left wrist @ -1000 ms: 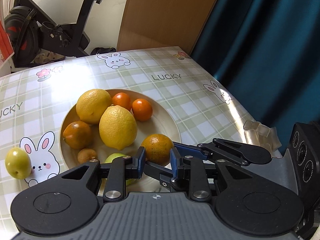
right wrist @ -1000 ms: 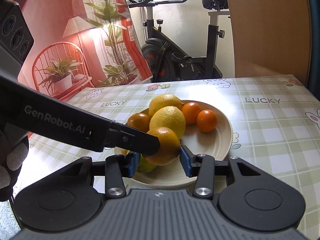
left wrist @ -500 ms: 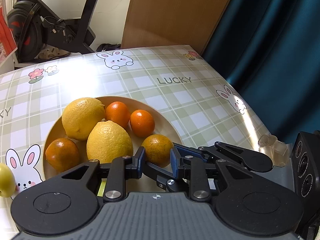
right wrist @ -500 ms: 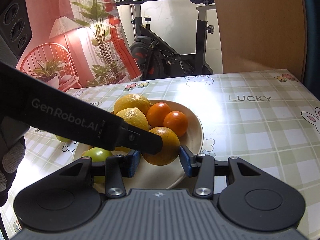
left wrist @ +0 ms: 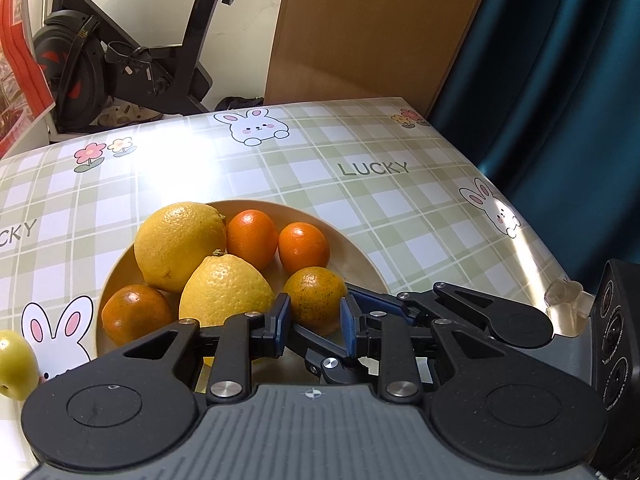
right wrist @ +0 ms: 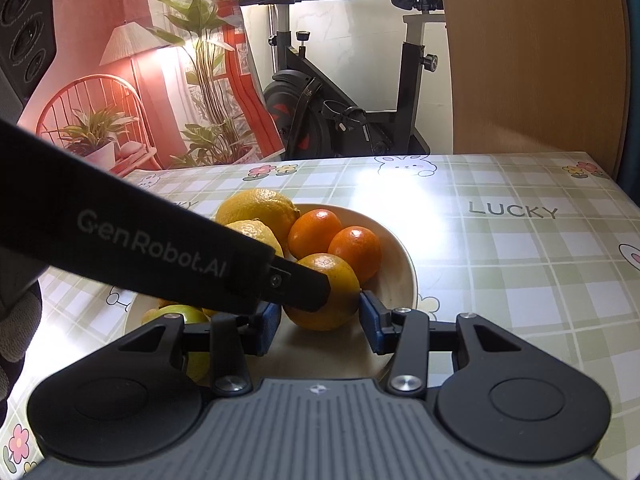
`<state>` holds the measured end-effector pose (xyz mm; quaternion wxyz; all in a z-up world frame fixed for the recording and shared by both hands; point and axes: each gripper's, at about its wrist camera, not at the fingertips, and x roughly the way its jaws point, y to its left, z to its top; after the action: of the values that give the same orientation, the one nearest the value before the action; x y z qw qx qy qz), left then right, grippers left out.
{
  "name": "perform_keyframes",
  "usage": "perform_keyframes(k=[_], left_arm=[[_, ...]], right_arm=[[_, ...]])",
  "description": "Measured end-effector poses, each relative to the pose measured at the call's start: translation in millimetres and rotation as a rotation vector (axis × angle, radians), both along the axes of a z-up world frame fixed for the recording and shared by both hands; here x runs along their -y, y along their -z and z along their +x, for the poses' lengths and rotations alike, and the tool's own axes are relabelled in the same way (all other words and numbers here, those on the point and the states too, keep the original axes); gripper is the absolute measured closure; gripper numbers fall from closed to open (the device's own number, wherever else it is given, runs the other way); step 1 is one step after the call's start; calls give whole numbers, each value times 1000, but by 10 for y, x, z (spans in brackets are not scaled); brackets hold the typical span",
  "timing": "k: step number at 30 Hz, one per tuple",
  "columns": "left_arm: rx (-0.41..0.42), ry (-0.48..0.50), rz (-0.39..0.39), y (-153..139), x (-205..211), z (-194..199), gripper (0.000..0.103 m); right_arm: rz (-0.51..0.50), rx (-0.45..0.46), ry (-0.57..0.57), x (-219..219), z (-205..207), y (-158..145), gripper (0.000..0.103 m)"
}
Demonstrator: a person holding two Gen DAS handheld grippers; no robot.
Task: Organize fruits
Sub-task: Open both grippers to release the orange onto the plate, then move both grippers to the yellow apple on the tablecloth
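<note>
While two lemons (left wrist: 180,246) crowd the plate (left wrist: 360,264), four oranges (left wrist: 252,238), one green fruit (left wrist: 16,364) outside.

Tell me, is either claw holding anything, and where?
The right gripper holds an orange by its two opposite sides; the left gripper holds nothing.

Both grippers look alike: the left gripper (left wrist: 312,330) and right gripper (right wrist: 318,322) have black linkage arms, silver screws, blue finger pads (right wrist: 370,322) and ribbed grey bases. "GenRobot.AI" marks one black finger (right wrist: 160,248).
</note>
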<state>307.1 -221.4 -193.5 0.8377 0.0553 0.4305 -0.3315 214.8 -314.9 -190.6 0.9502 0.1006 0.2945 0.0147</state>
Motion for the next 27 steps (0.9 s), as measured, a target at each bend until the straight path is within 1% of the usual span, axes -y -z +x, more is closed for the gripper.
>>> perform_keyframes(k=[8,12,15,17,21,22,27], left_arm=[[16,10,-5,5,3,-37,74],[21,8,-21,-35,-39,-65,74],[27,23,-58,-110,-102,-107,74],[44,39,-102,-197,-181,-153,74],[56,19,-176,-377,-385,-138,74],[65,12,-182,-428,-441,-128,74],[94,-30,-188,-553,-714,-80,74]], right_arm=[[-35,13,21,-68,-22,31,56],[-19,21,16,-63,-61,45,54],[19,36,10,-31,-113,54,54],[30,46,10,-19,-144,49,54],[51,68,24,4,-208,35,52],[55,75,35,18,-225,31,49],[73,94,42,31,-267,22,48]])
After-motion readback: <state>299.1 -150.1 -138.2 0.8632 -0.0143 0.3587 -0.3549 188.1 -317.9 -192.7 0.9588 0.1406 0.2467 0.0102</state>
